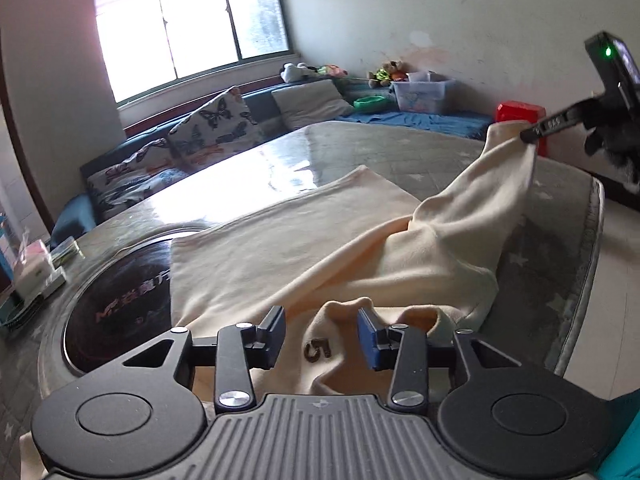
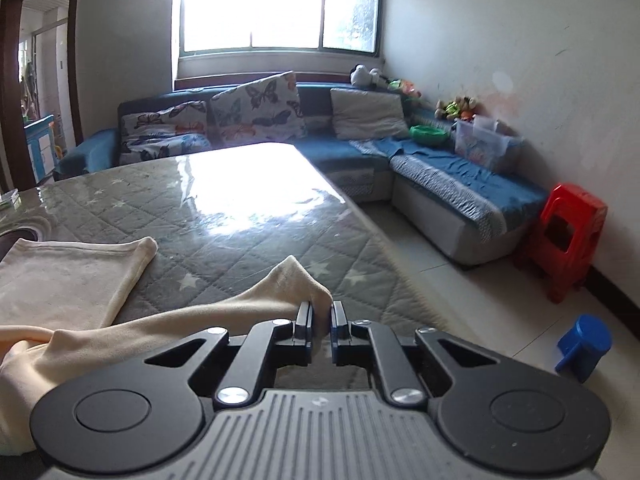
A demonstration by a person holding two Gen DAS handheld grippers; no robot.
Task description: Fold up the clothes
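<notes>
Here, close by, the left gripper point(image 1: 322, 338) hangs over the neck end of a cream top point(image 1: 280, 240), right above a small number 5 point(image 1: 318, 350). Its jaws stand wide apart and hold nothing. The top lies on the table point(image 2: 248, 216), mostly flat, with one sleeve point(image 1: 480, 184) pulled up and out to the side. It looks soft, light and floppy, so I think it will sag wherever nobody holds it. Cuffs, hems and shoulders seem the best spots to pinch. Farther off, the right gripper point(image 2: 320, 320) is squeezed tight on the sleeve's cuff. Behind the table sits a blue sofa point(image 2: 440, 176).
</notes>
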